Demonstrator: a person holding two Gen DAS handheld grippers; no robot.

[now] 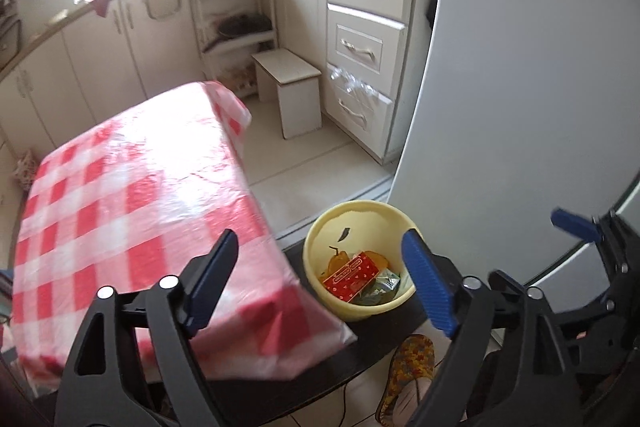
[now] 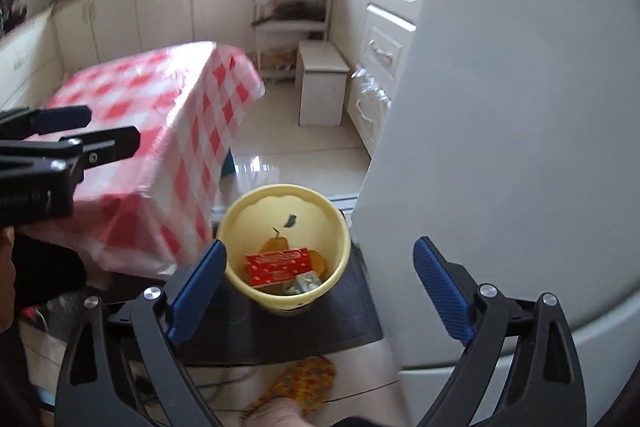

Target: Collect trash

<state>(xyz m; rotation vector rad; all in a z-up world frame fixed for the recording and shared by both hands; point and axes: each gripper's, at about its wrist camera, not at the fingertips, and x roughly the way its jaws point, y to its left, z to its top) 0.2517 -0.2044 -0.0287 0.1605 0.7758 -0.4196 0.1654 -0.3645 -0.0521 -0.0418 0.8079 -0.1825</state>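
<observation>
Below both grippers: yellow bucket [image 2: 286, 247] on dark mat [image 2: 352, 323], holds red carton [image 2: 278, 264], crumpled wrapper [image 2: 306, 283], probably fruit peel. Left gripper [image 1: 320, 279] and right gripper [image 2: 320, 291]: fingers wide apart, empty. Checkered tablecloth [image 1: 132, 195] looks bare, so collection seems done. White fridge door [image 2: 500, 107] crowds right side; stool [image 1: 290, 91] well apart.

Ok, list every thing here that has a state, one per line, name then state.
left gripper: open, nothing between its fingers
right gripper: open, nothing between its fingers
yellow bucket: upright on a dark mat, partly filled with trash
red box: lying inside the bucket, on top of the other trash
checkered tablecloth: spread over the table, bare on the part shown
drawers: shut
</observation>
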